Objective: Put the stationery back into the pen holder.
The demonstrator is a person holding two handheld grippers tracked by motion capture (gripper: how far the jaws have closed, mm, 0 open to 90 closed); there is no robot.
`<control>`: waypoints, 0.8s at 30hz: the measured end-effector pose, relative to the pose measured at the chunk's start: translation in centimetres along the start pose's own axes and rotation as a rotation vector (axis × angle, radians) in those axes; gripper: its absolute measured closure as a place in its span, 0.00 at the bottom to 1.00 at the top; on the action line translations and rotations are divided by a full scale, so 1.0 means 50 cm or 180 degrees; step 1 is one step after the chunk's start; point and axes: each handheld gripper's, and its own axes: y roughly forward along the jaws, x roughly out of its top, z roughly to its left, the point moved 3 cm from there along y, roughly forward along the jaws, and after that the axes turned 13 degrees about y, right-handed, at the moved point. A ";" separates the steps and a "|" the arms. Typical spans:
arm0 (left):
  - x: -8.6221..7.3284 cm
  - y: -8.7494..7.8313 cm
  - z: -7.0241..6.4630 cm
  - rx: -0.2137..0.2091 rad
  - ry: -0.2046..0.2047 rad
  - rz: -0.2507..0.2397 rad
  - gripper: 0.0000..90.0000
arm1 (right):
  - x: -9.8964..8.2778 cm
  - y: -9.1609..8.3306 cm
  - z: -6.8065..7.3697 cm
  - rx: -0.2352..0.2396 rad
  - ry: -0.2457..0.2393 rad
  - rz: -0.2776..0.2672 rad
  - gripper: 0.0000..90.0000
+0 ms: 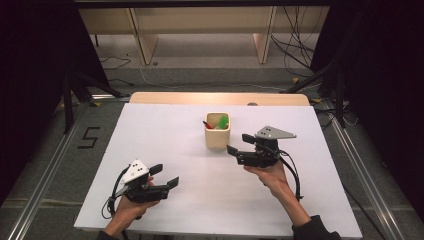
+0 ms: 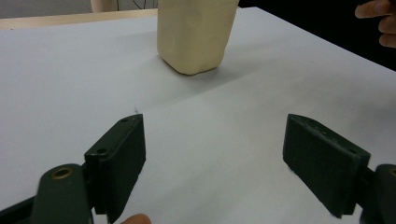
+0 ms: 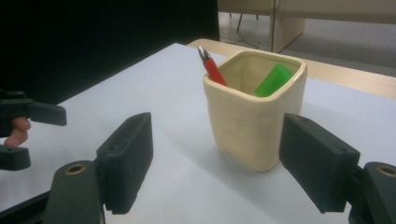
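The high view looks forward and down over the whole table (image 1: pixel 150 150). Both gripper views sit low, close to the cup (image 2: pixel 196 32), from opposite sides.

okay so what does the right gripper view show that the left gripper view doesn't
The right gripper view looks into the top of the cream cup, where a red pen and a green marker lean inside. It also catches the left gripper far off at its left edge. The left gripper view cuts off the cup's rim, so its contents stay hidden, and a few fingertips of the person's right hand sit in its top right corner. Both views have the cup standing on the white table, and open black fingers with nothing between them.
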 end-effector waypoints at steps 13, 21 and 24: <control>-0.003 -0.007 -0.005 -0.0069 0.0030 0.0019 0.23 | -0.037 -0.038 -0.010 0.0021 0.0056 0.0004 0.25; -0.003 -0.008 -0.008 -0.0124 0.0056 0.0043 0.23 | -0.072 -0.071 -0.014 0.0020 0.0002 -0.0003 0.22; -0.003 -0.009 -0.009 -0.0134 0.0061 0.0047 0.23 | -0.091 -0.088 -0.014 0.0015 -0.0013 0.0017 0.22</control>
